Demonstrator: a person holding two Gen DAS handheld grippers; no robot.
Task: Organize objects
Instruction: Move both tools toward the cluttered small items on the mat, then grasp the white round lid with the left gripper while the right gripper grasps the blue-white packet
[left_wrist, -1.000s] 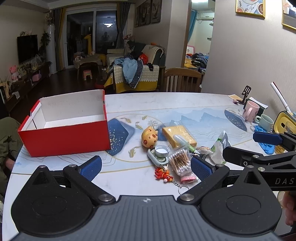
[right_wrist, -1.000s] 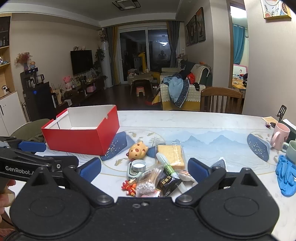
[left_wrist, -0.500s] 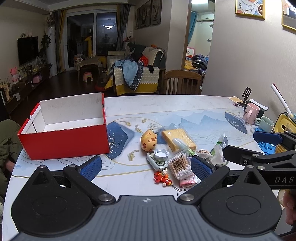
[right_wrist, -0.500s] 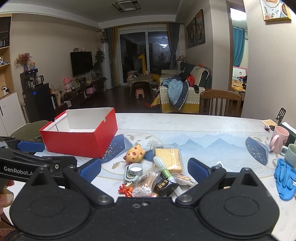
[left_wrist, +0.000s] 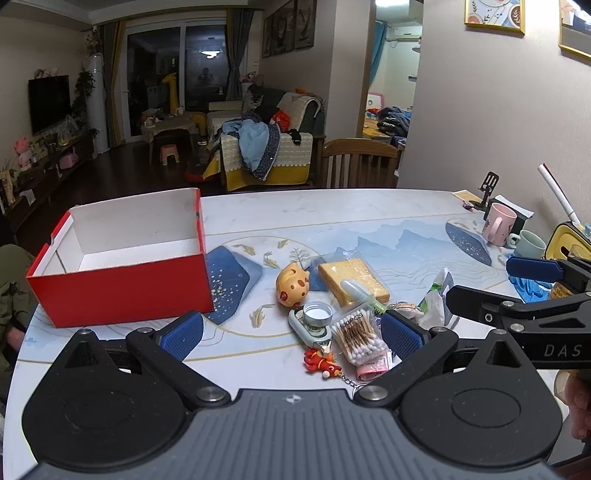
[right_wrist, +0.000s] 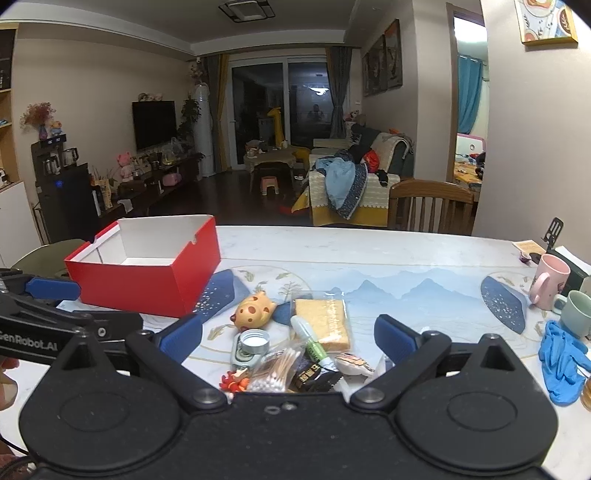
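Two grippers, left gripper (left_wrist: 291, 328) and right gripper (right_wrist: 288, 334), both spread wide and empty, hover over one cluttered pile of small items (left_wrist: 343, 306) on the worktop (left_wrist: 332, 214), beside one empty red box (left_wrist: 122, 288); overlapping packets risk a double pick or dragging neighbours

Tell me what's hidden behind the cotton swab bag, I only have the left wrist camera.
Observer: A black snack packet lies against the cotton swab bag.
Operator: What's the blue stuff at my far right?
Observer: Blue gloves, heaped beside a green mug.
Operator: Is the right gripper holding anything?
Observer: No. Its own view shows it open and holding nothing.
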